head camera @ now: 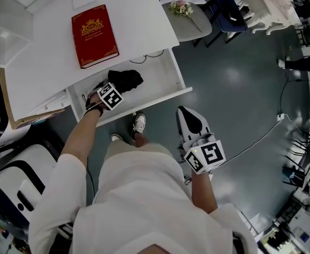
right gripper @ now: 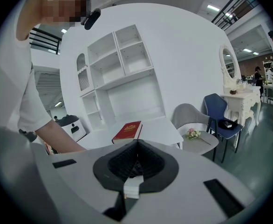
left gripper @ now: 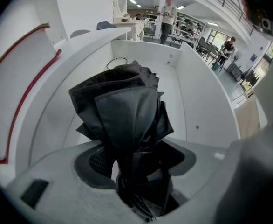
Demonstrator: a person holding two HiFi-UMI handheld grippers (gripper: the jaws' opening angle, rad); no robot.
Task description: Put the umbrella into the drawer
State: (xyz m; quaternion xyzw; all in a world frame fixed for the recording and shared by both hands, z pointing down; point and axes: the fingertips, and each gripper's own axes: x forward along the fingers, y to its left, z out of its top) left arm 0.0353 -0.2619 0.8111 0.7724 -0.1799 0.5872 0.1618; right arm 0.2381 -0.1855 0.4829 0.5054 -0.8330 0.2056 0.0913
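Observation:
A folded black umbrella [head camera: 127,80] lies in the open white drawer [head camera: 168,95] under the desk top. My left gripper [head camera: 114,90] points steeply down into the drawer and is shut on it. In the left gripper view the umbrella [left gripper: 127,120] fills the gap between the jaws of my left gripper [left gripper: 136,169], its bunched canopy reaching out toward the drawer's back, with the drawer wall [left gripper: 206,101] on the right. My right gripper [head camera: 191,121] hangs over the floor, well to the right of the drawer. Seen from its own camera, the right gripper [right gripper: 136,161] is shut with nothing in it.
A red book [head camera: 94,35] [right gripper: 128,131] lies on the white desk [head camera: 44,67]. A thin black cable [left gripper: 117,62] sits at the drawer's back. A grey chair [head camera: 194,28] bearing flowers [head camera: 180,7] stands right of the desk. My shoes [head camera: 138,124] are just before the drawer front.

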